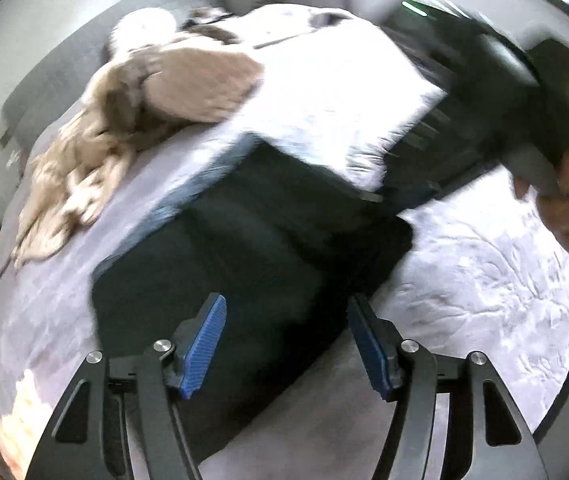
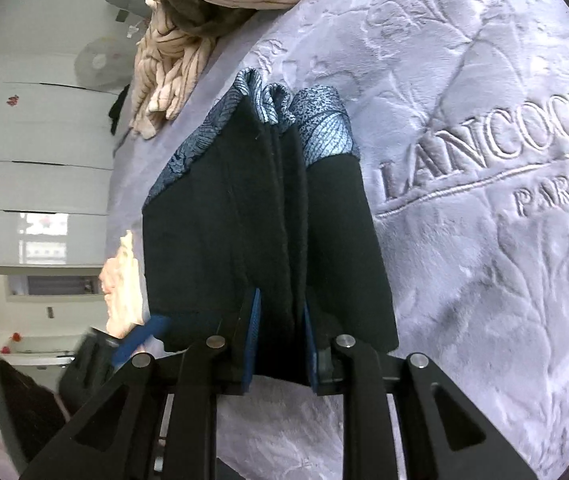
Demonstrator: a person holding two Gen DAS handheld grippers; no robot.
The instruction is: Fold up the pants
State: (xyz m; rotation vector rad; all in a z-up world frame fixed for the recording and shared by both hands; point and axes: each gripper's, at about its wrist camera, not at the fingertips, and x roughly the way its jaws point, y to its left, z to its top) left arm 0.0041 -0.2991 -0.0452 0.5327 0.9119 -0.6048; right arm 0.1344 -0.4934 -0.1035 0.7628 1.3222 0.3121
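The black pants [image 1: 252,248] lie folded on the lavender bedspread [image 1: 476,280], with a blue patterned lining along their far edge. My left gripper [image 1: 284,340] is open and empty just above their near part. My right gripper [image 2: 280,344] is shut on a bunch of the pants [image 2: 260,208], whose patterned lining [image 2: 316,128] shows at the far end. In the left wrist view the right gripper's body [image 1: 524,92] and the hand holding it appear blurred at the upper right. A blue pad of the left gripper [image 2: 140,338] shows at the lower left of the right wrist view.
A beige striped garment pile [image 1: 124,120] lies at the far left of the bed, also in the right wrist view [image 2: 188,40]. A white pillow or cloth [image 1: 324,96] lies beyond the pants. The bedspread [image 2: 484,240] has embossed lettering. White cabinets [image 2: 36,152] stand beside the bed.
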